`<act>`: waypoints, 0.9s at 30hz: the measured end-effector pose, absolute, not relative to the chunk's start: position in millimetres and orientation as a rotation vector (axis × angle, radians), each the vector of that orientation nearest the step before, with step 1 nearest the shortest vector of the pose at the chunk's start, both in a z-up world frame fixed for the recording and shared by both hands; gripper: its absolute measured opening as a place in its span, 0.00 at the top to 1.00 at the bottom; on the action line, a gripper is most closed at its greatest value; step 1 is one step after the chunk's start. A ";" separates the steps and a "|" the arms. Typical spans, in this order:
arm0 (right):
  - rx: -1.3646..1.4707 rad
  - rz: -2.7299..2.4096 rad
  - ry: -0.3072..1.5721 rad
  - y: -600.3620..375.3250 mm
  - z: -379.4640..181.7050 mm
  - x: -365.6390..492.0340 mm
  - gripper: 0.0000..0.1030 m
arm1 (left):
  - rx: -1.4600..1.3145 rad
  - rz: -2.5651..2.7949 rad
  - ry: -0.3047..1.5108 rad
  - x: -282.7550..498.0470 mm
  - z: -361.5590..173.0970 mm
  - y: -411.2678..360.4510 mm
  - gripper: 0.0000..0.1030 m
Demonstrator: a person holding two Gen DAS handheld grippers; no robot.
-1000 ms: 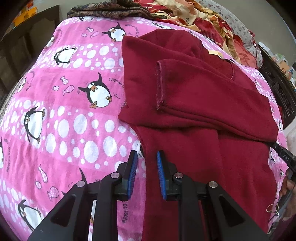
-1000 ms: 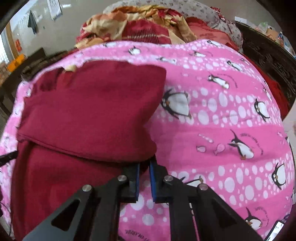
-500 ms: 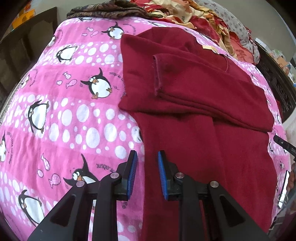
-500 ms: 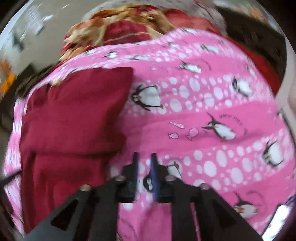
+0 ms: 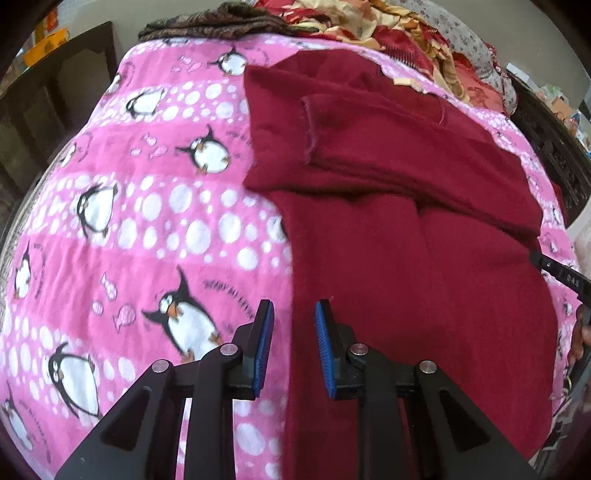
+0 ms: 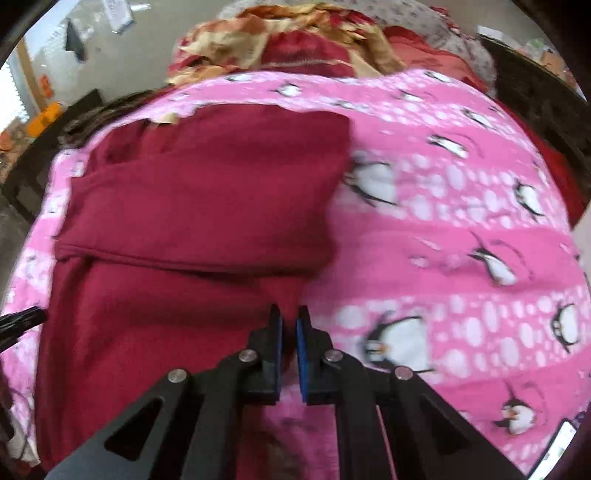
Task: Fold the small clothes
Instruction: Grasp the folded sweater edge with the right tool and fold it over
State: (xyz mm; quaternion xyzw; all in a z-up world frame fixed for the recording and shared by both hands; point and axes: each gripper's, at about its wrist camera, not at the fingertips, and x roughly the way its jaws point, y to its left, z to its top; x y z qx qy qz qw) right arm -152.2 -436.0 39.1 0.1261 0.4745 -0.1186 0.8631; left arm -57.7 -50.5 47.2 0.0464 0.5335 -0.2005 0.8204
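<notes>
A dark red fleece garment [image 5: 406, 258] lies flat on the pink penguin blanket [image 5: 147, 221], with one sleeve folded across its chest. My left gripper [image 5: 293, 314] hovers over the garment's left edge, its blue pads close together and nothing pinched between them. In the right wrist view the garment [image 6: 184, 203] fills the left half. My right gripper [image 6: 289, 314] sits at the garment's right edge, its jaws closing to a thin slit. Red cloth shows at the slit, but the blur hides whether it is pinched.
A heap of red and cream clothes [image 5: 406, 29] lies at the far end of the bed. Dark wooden furniture [image 5: 554, 147] borders the right side. The other gripper's black tip [image 5: 554, 269] and a hand [image 5: 581, 332] show at the right edge.
My left gripper has slid down the garment's left edge toward the hem. My right gripper swung out over the pink blanket, then came back to the garment's right edge.
</notes>
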 end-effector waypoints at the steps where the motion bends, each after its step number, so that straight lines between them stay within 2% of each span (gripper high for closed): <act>1: 0.289 -0.258 1.016 -441.4 31.7 -150.5 0.94 | 0.097 -0.420 1.144 -58.7 45.5 -49.6 0.97; 4: 0.309 -0.250 1.010 -434.0 34.2 -149.7 0.93 | 0.085 -0.420 1.142 -67.2 47.4 -46.6 0.97; 6: 0.329 -0.240 0.998 -430.9 43.7 -155.2 0.89 | 0.101 -0.421 1.133 -73.1 50.9 -46.0 0.97; 7: 0.332 -0.238 1.002 -429.0 48.8 -159.7 0.82 | 0.105 -0.422 1.130 -75.3 51.9 -45.2 0.97; 8: 0.338 -0.222 1.010 -427.2 54.0 -164.9 0.70 | 0.108 -0.423 1.129 -78.4 53.7 -44.1 0.97; 10: 0.354 -0.166 1.022 -423.7 61.0 -179.6 0.57 | 0.108 -0.426 1.128 -83.1 56.2 -43.7 0.97; 18: 0.359 -0.081 1.105 -401.3 46.7 -241.7 0.46 | 0.129 -0.451 1.127 -117.1 62.7 -36.1 0.97; 21: 0.349 -0.057 1.122 -389.1 32.1 -254.6 0.48 | 0.132 -0.467 1.147 -130.2 61.3 -32.1 0.97; 22: 0.283 -0.076 1.113 -381.4 30.5 -257.4 0.72 | 0.139 -0.468 1.154 -134.4 60.9 -30.6 0.97; 23: 0.214 -0.096 1.096 -375.2 32.6 -260.4 0.91 | 0.143 -0.468 1.157 -137.2 61.5 -29.7 0.97; 27: 0.298 -0.099 1.031 -388.9 51.5 -277.8 0.92 | 0.116 -0.480 1.166 -152.7 65.4 -18.3 0.97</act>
